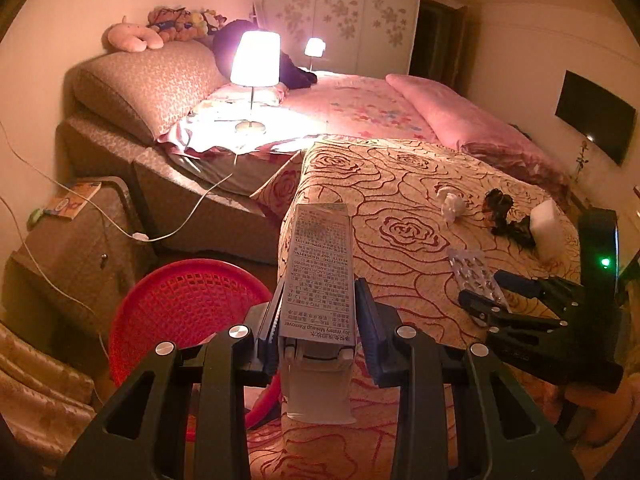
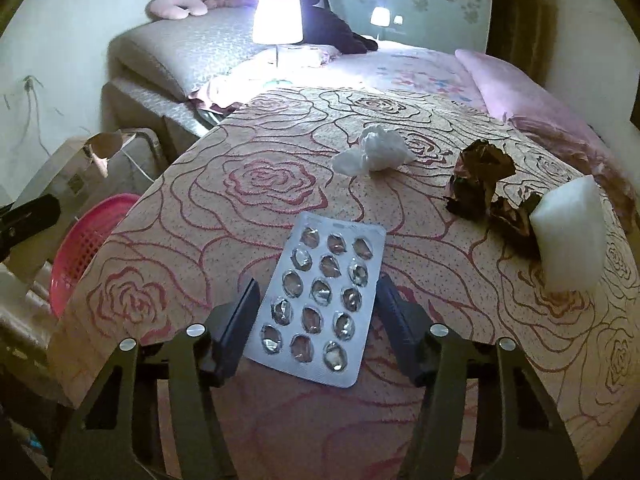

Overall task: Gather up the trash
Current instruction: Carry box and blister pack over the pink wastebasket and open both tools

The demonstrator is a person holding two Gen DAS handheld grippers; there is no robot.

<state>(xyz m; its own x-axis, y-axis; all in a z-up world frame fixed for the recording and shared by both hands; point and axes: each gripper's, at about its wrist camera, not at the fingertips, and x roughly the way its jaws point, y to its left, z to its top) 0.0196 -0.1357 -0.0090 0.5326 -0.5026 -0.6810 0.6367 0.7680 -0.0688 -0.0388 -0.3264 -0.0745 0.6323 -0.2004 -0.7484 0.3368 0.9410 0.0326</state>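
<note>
Left gripper point(image 1: 316, 320) pinches a makeup remover box point(image 1: 318, 268), not yet dropped in the red basket point(image 1: 188, 300) at near left. Right gripper point(image 2: 316, 316) straddles the empty blister pack point(image 2: 320, 300) on the rose bedspread point(image 2: 200, 216); can't tell if the pads bite. Left to collect: tissue wad point(image 2: 376, 150), dark wrapper point(image 2: 480, 184), white block point(image 2: 568, 236), far right.

Shiny foil blister pack point(image 2: 320, 300); matt printed card box point(image 1: 318, 268); woven rose bedspread point(image 2: 248, 184); crumpled tissue point(image 2: 376, 150); red plastic mesh basket point(image 1: 180, 304).
</note>
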